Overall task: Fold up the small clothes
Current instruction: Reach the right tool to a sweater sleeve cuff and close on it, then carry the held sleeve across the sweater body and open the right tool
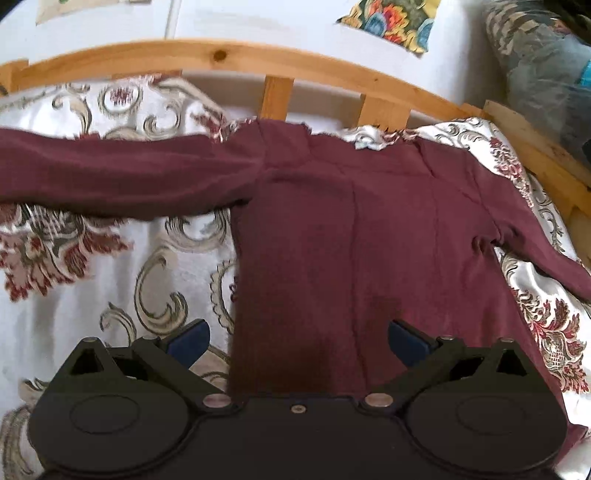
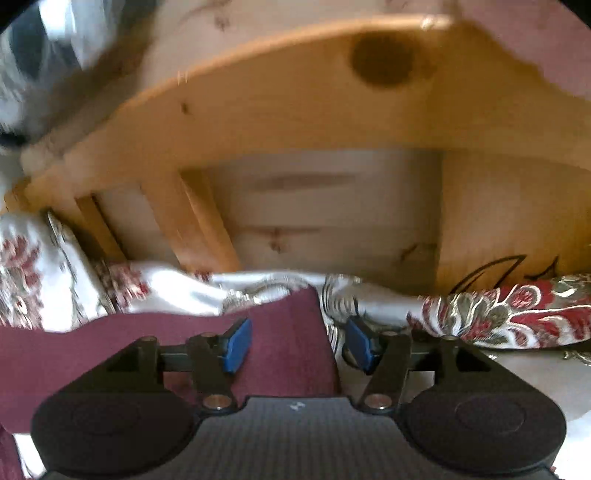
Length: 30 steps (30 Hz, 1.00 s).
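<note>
A maroon long-sleeved top [image 1: 362, 236] lies spread flat on a patterned bedspread [image 1: 110, 273], one sleeve [image 1: 110, 173] stretched out to the left, the other [image 1: 546, 258] running off to the right. My left gripper [image 1: 298, 341] is open over the top's lower hem, its blue pads either side of the cloth's left part. My right gripper [image 2: 297, 345] is open, low over the end of a maroon sleeve [image 2: 288, 332] by the bed's edge. Nothing is held between its pads.
A wooden bed frame [image 1: 258, 62] with slats runs along the far edge of the bedspread; it fills the right wrist view [image 2: 332, 110] close up. A floral cushion [image 1: 391, 22] and a bundle of grey fabric [image 1: 535, 62] sit beyond the frame.
</note>
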### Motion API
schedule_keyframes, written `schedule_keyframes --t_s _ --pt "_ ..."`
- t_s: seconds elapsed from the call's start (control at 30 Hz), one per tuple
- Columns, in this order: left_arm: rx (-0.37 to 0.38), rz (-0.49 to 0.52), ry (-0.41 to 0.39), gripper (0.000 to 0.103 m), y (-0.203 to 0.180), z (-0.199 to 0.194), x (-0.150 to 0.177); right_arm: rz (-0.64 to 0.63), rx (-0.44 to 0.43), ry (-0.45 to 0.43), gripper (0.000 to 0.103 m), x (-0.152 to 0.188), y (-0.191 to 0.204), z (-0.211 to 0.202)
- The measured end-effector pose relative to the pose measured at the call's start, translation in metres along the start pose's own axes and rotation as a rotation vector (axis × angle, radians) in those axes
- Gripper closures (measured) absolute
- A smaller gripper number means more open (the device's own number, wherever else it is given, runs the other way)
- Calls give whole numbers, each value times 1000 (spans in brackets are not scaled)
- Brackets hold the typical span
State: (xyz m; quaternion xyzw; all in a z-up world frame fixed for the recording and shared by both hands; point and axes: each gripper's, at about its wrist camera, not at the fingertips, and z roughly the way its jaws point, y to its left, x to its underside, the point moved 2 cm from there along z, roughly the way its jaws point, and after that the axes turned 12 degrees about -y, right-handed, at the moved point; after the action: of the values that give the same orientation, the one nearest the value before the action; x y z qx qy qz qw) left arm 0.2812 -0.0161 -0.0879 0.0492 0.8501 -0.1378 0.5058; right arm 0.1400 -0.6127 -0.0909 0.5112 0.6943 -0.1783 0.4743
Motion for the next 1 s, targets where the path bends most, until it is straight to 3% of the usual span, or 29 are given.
schedule_keyframes --t_s 0.13,0.17,0.27,0.33,0.5,0.63,0.83,1.0 --pt "-7 -8 1 1 2 2 1 -43 23 44 35 9 4 10" --pt "-7 -13 -2 1 3 1 1 -43 22 47 40 10 4 11" --pt "-7 -26 -12 1 4 -2 -2 -37 1 41 83 11 7 10" --pt "-20 -20 -14 1 4 -4 -4 -26 -6 21 91 10 8 5" --pt "-66 10 -21 1 7 -11 -11 -76 -28 -121 92 -4 29 -32" --pt "-83 8 2 1 14 -20 -21 -223 -109 -272 93 -16 75 -84" --pt "-119 -25 11 1 30 -36 -34 -424 -369 -399 93 -30 159 -167" --pt "-154 -26 -4 1 38 -44 -46 -624 -623 -487 93 0 234 -242"
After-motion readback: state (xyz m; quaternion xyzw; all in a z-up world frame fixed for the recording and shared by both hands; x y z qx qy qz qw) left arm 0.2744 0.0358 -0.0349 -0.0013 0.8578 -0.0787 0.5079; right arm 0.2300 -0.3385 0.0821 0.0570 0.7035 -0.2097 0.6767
